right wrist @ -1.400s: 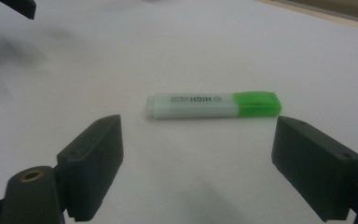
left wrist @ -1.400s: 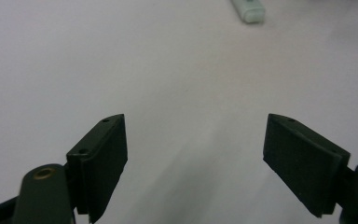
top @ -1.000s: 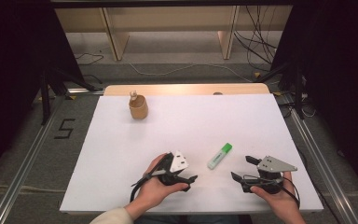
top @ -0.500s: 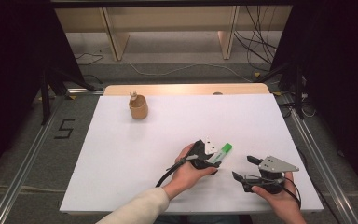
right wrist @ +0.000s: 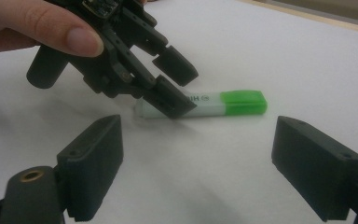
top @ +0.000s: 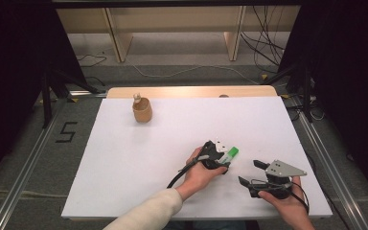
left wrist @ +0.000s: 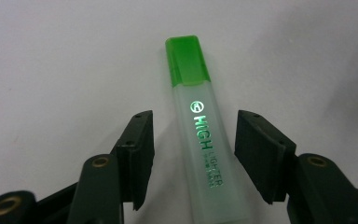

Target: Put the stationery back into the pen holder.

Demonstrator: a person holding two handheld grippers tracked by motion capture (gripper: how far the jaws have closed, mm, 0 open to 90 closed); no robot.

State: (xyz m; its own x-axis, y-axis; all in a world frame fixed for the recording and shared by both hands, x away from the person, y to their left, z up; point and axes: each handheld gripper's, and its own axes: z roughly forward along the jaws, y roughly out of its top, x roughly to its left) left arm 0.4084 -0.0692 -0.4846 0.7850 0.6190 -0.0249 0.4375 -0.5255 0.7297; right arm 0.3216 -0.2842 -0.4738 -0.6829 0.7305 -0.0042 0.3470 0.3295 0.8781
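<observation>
Left gripper view: open left tool straddles the translucent plastic highlighter with green cap; light, rigid, likely slick, best gripped mid-barrel. Right tool gapes empty.

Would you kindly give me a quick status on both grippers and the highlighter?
Left gripper open, fingers astride the green-capped translucent highlighter, not yet closed. Right gripper open, idle. Nothing in the way.

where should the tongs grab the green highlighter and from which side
Grip the highlighter across its translucent barrel, just below the green cap, coming down from above. It lies flat on the white table, and the open left tongs already straddle the barrel, one jaw on each long side.
</observation>
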